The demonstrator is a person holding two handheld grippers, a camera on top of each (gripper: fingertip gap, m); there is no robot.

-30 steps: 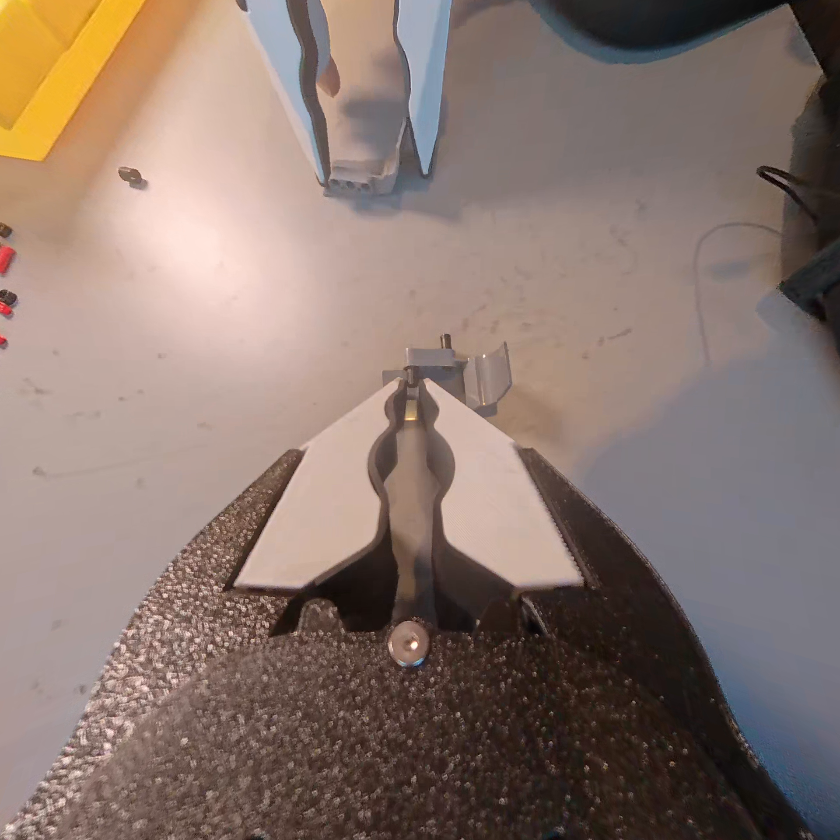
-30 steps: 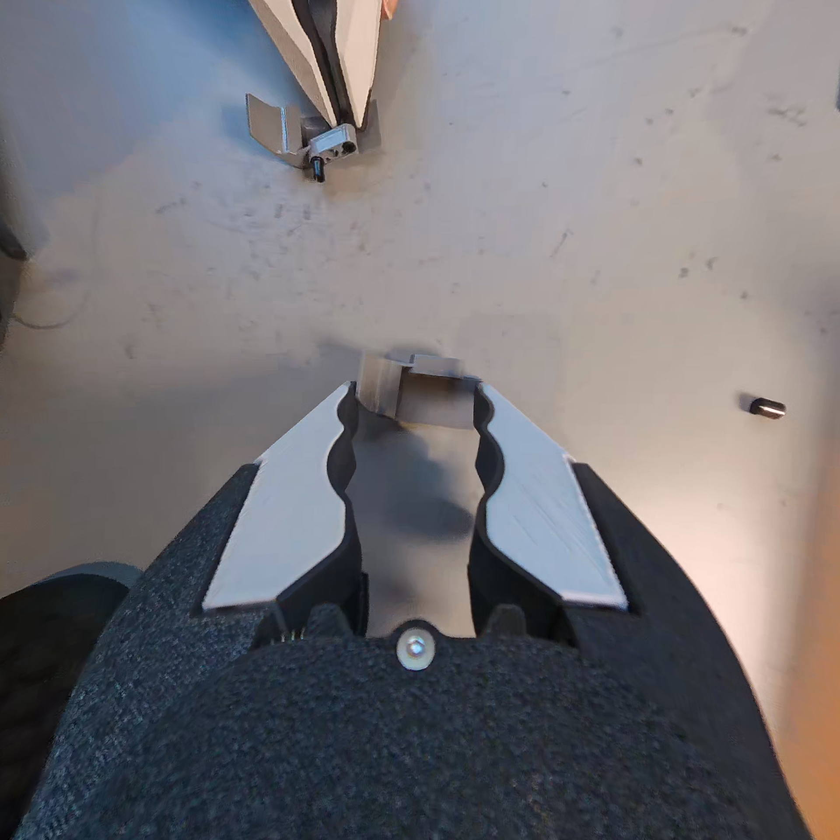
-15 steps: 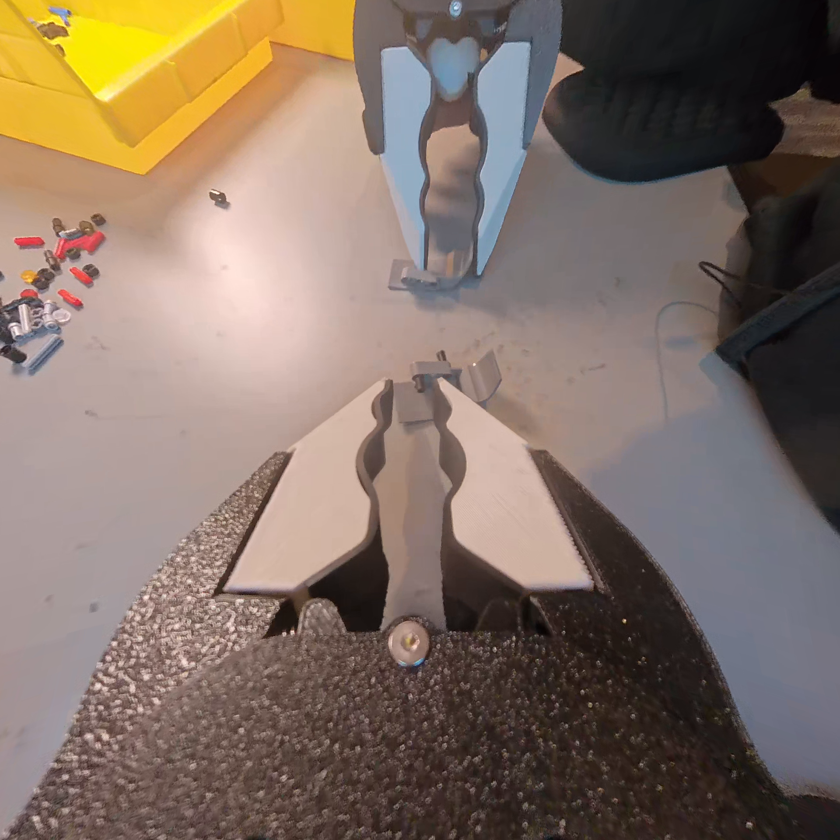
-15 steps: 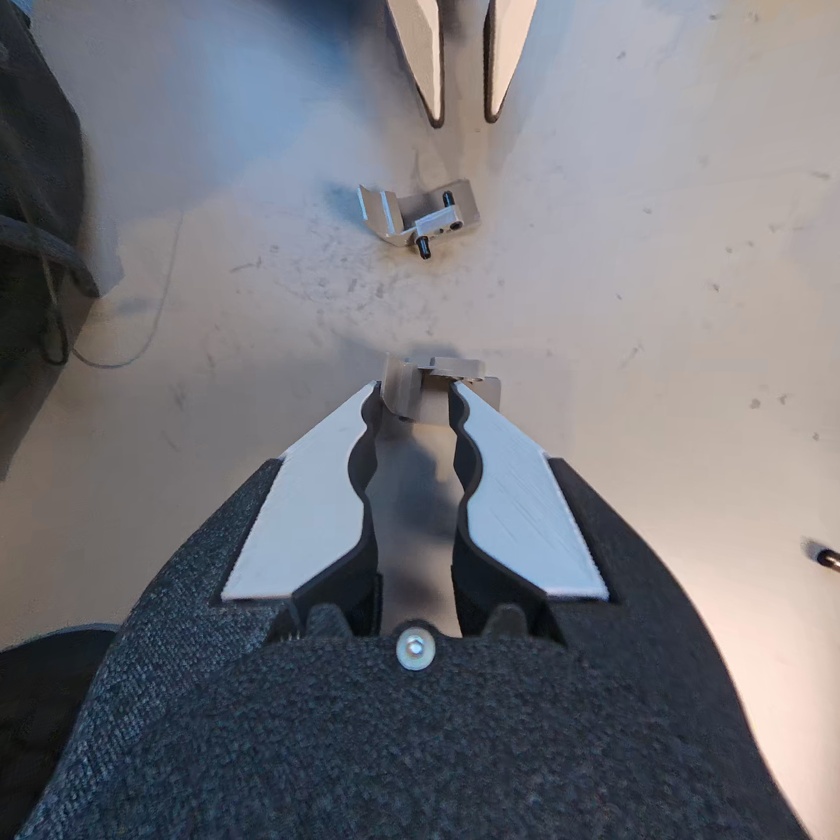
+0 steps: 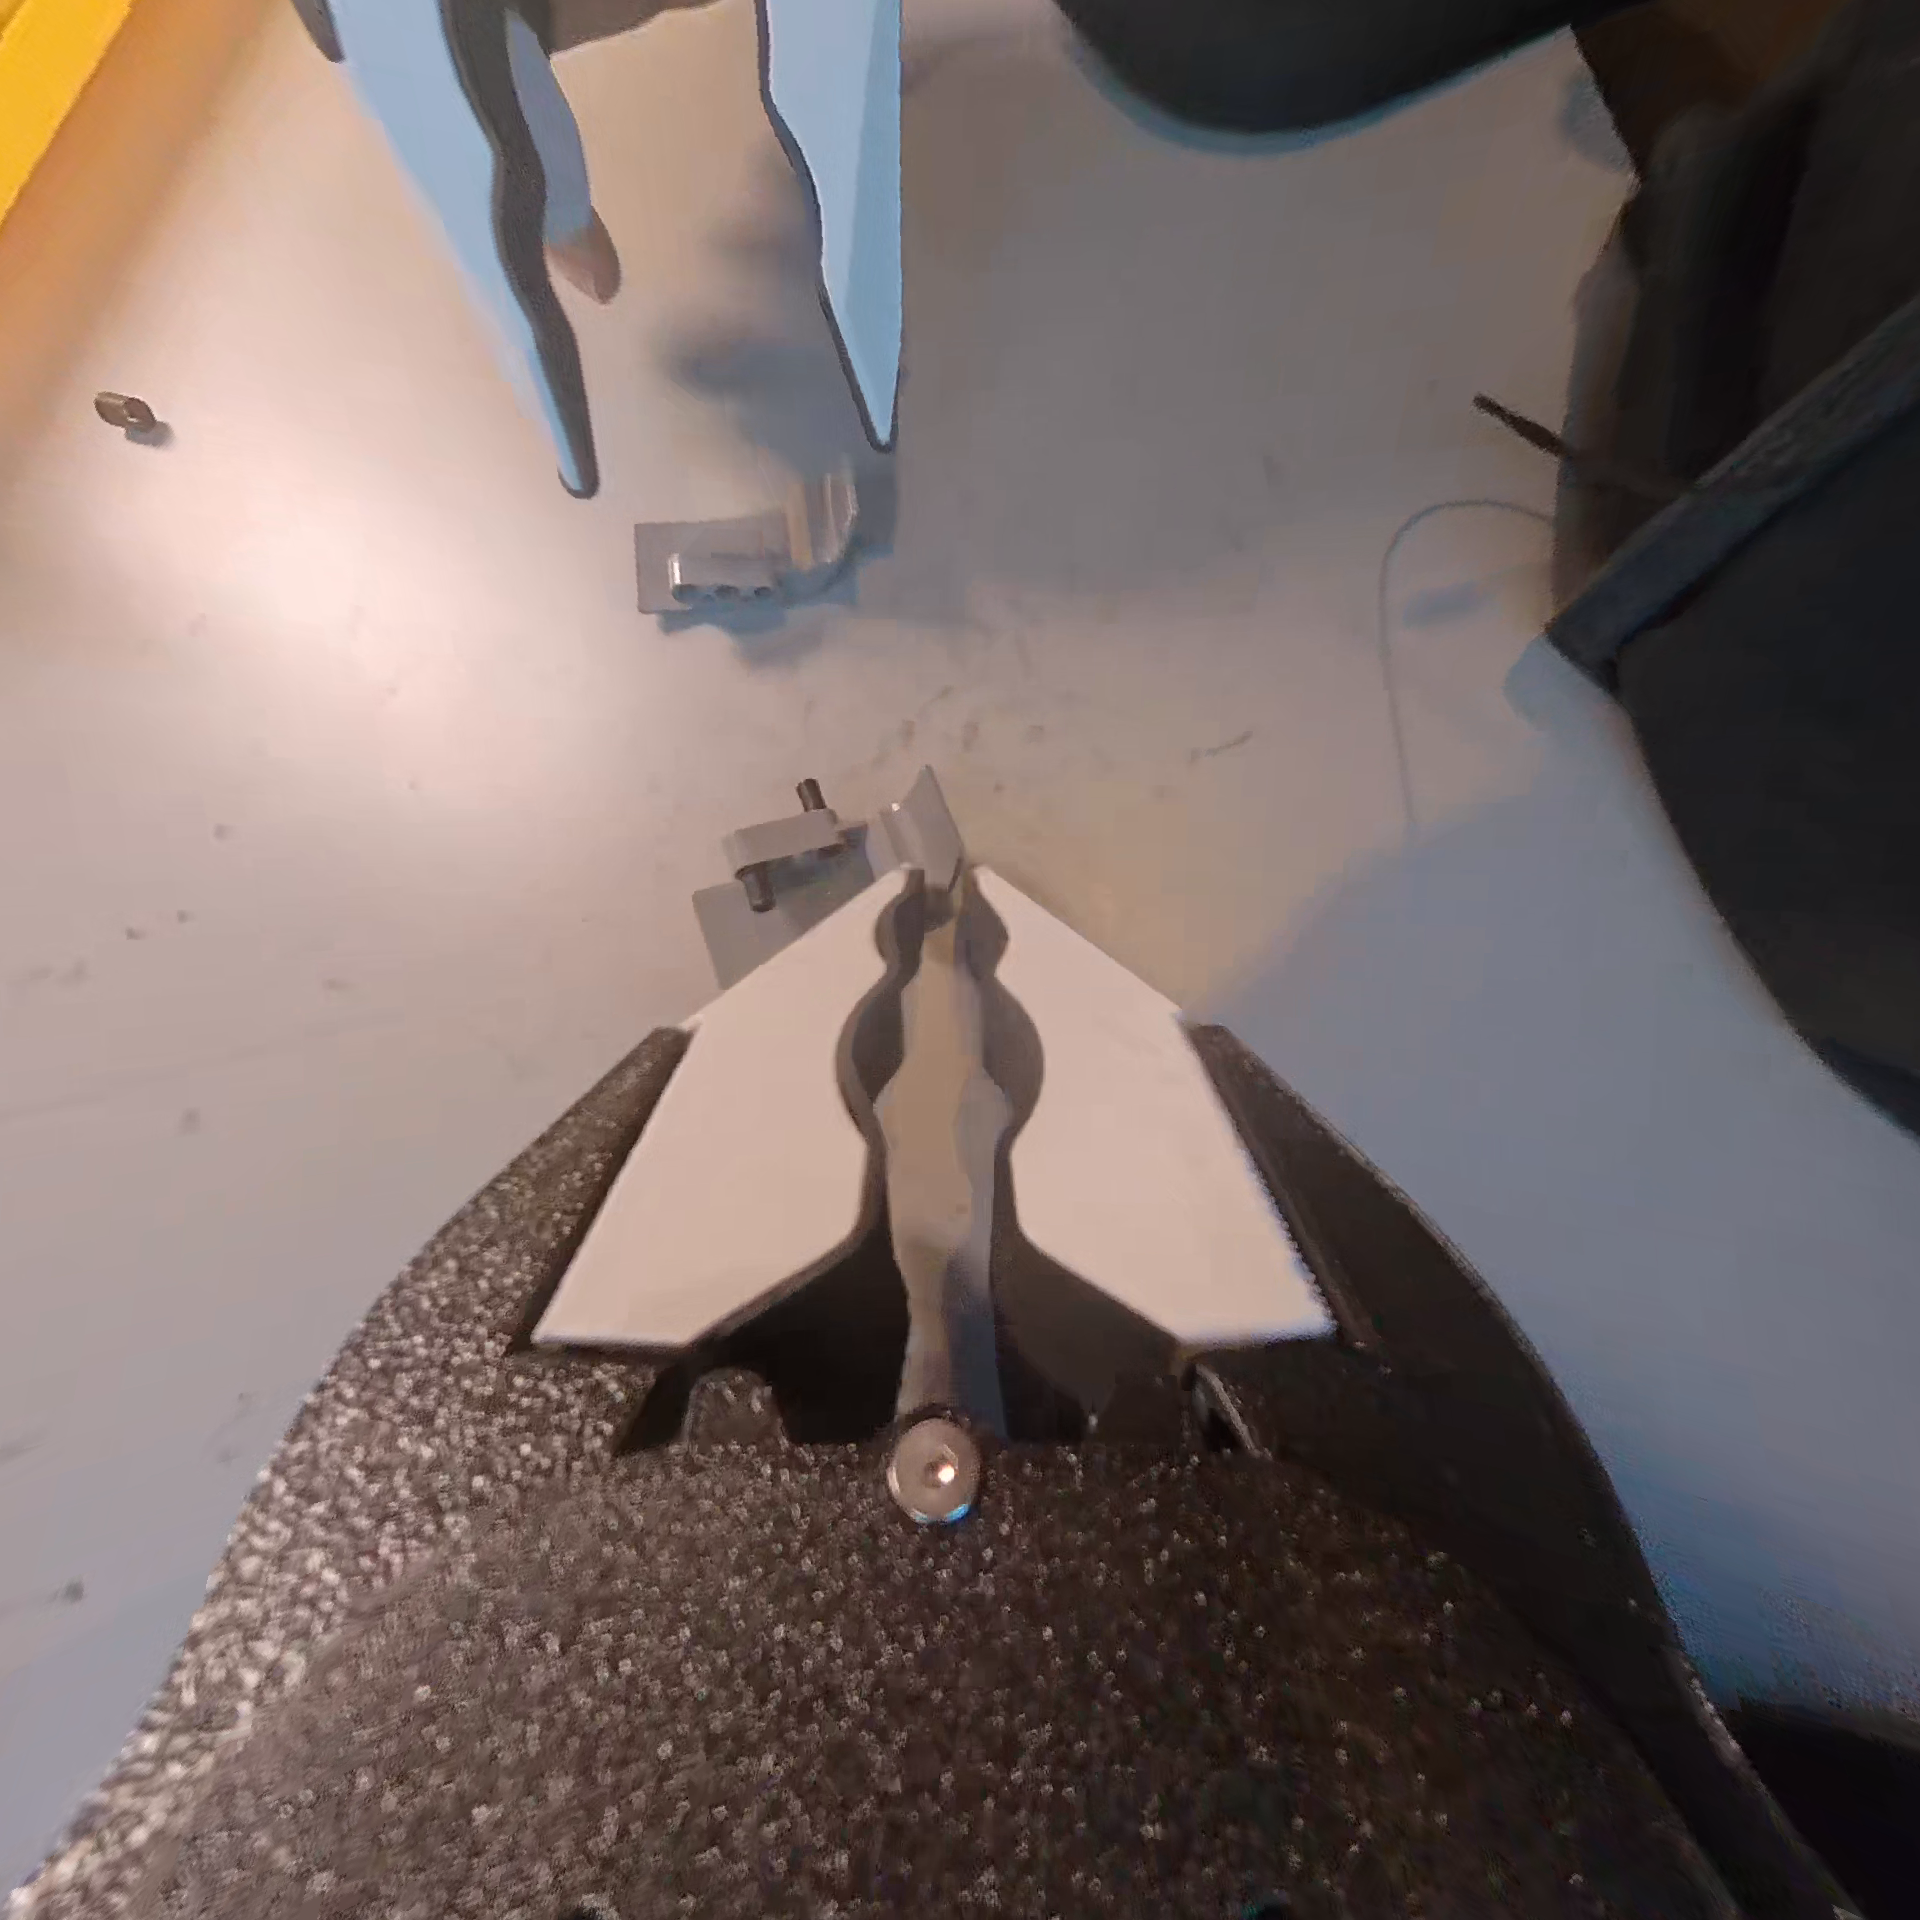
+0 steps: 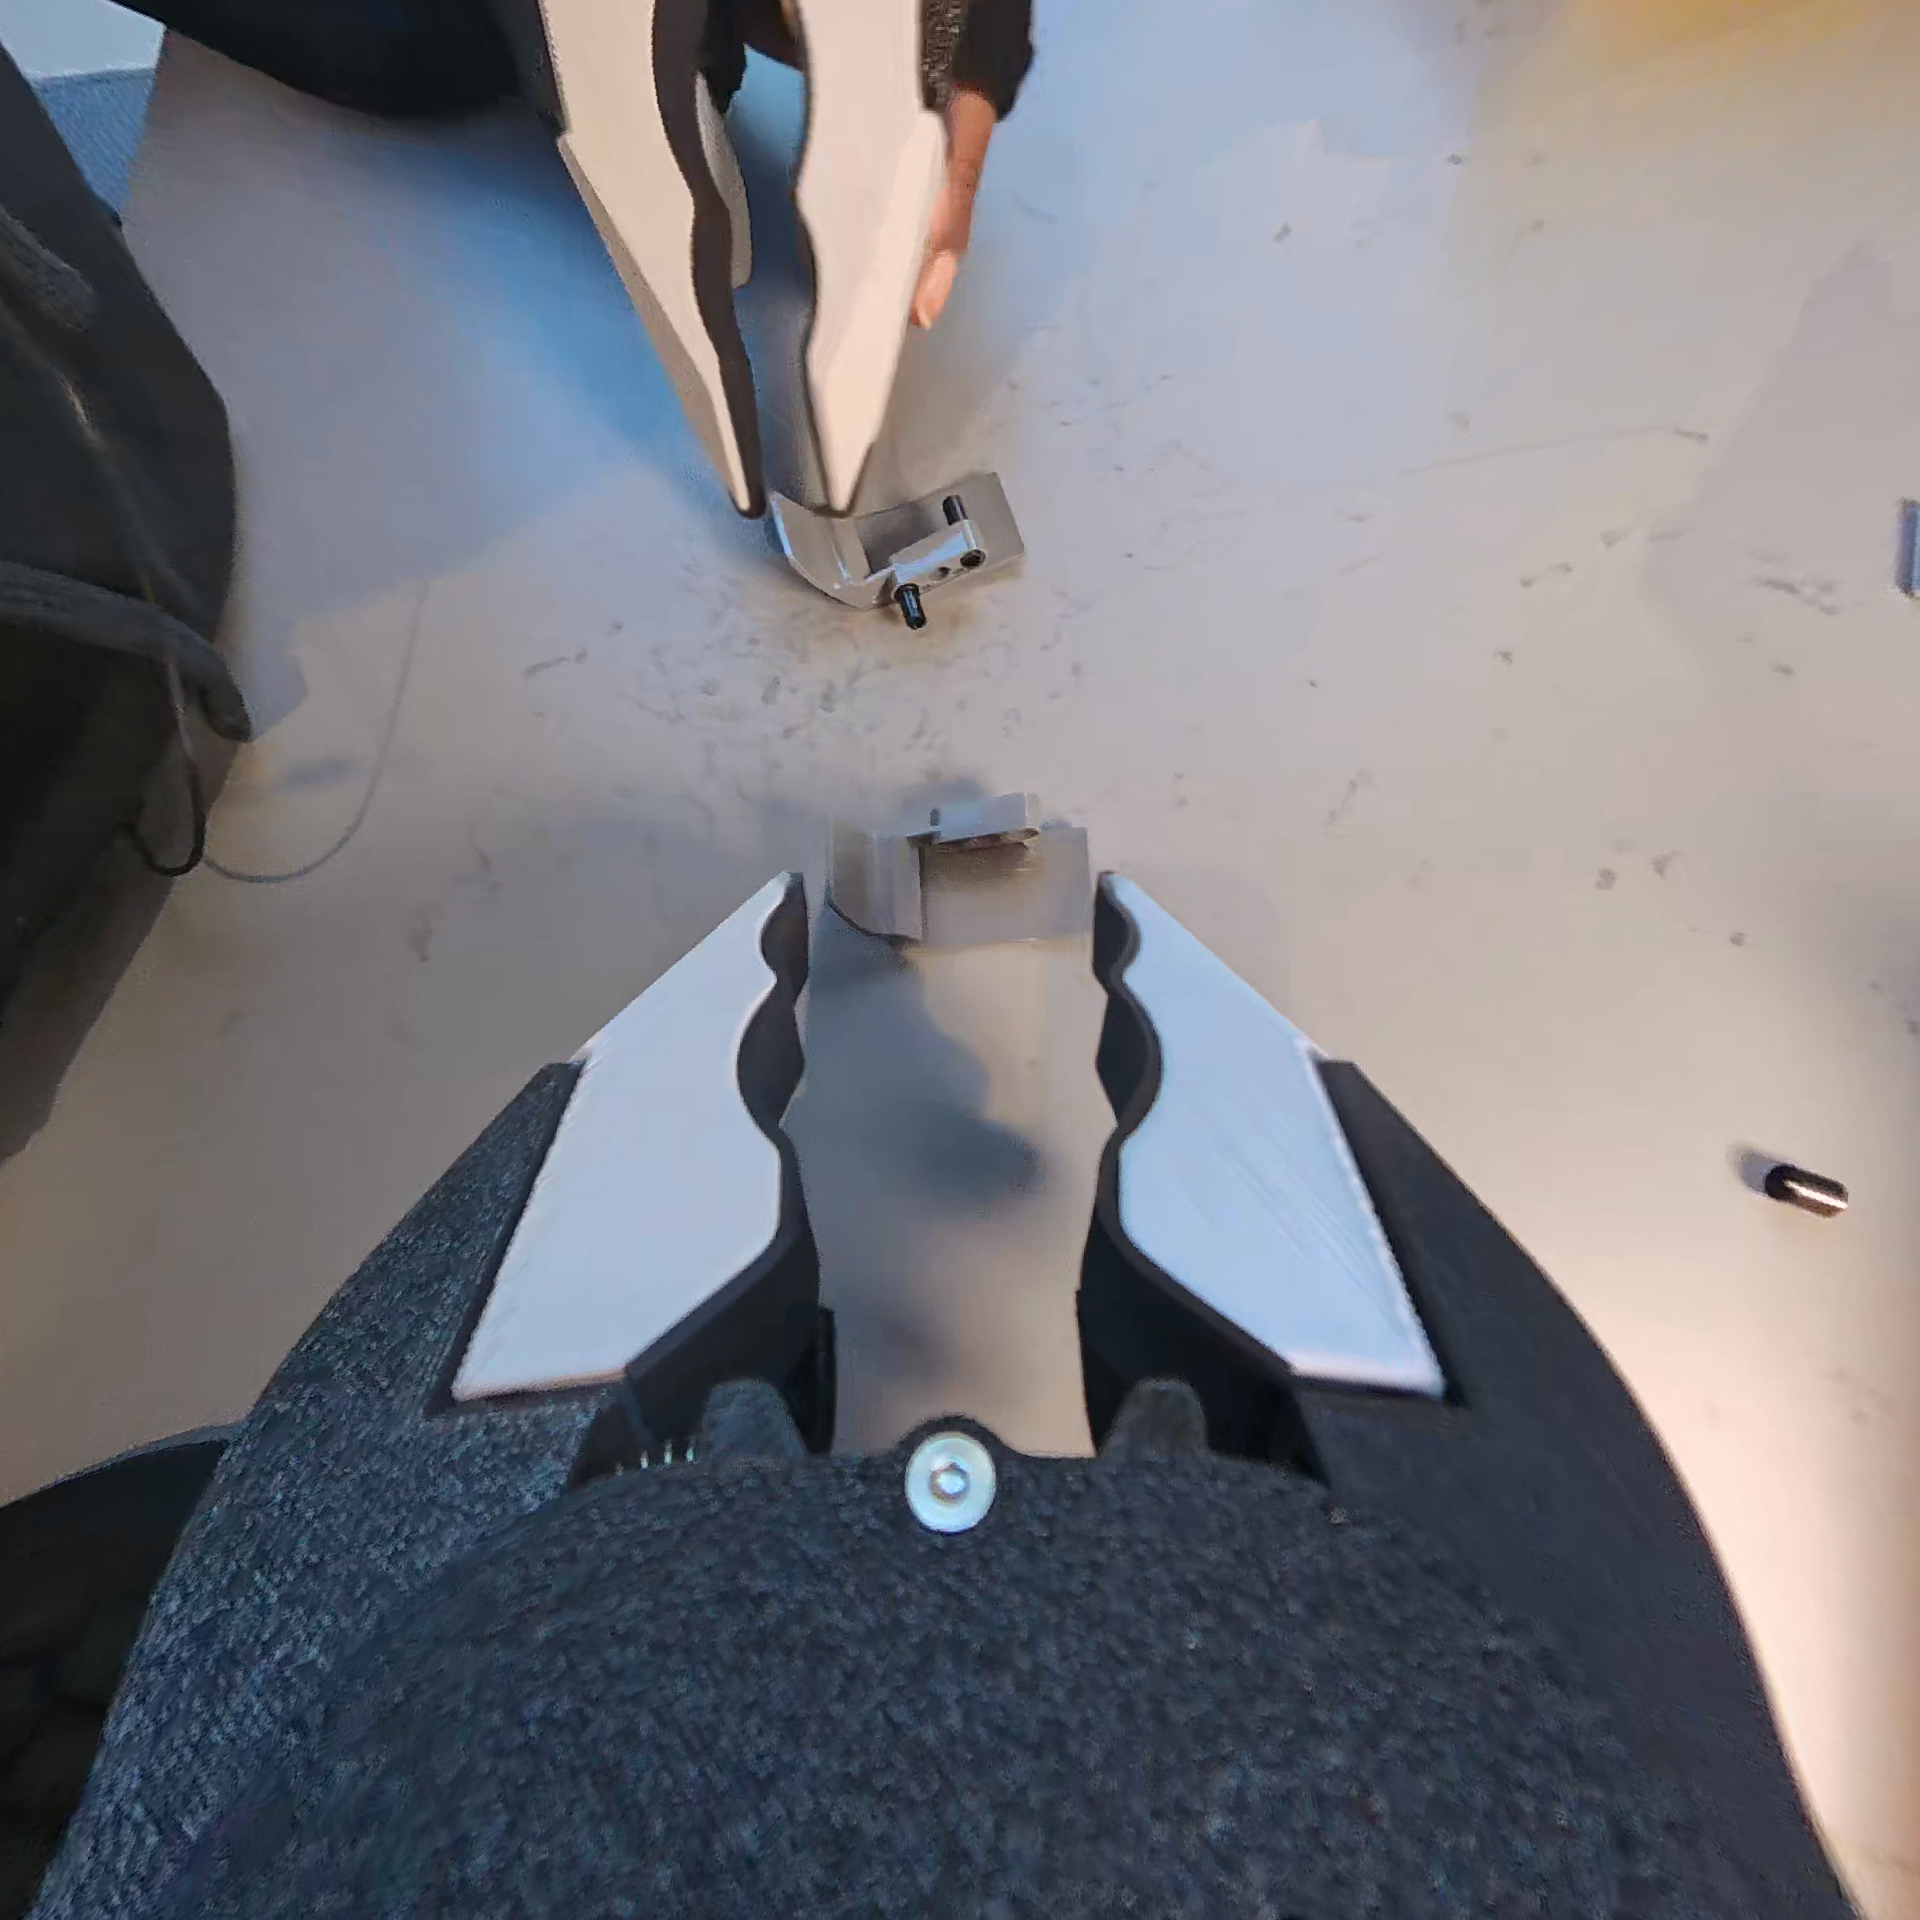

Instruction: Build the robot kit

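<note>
Grey bracket [image 5: 831,847] with black pin: left gripper [image 5: 940,883] pinches its upturned flap; right gripper [image 6: 951,894] gapes wide beside a second bracket [image 6: 961,873].

brackets [image 5: 800,862]: brushed grey metal | table [image 5: 312,727]: matt, scuffed | fingers [image 6: 644,1143]: smooth pale plastic

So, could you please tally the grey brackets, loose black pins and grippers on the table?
grey brackets: 2
loose black pin: 1
grippers: 2, left gripper and right gripper
Total: 5
</note>
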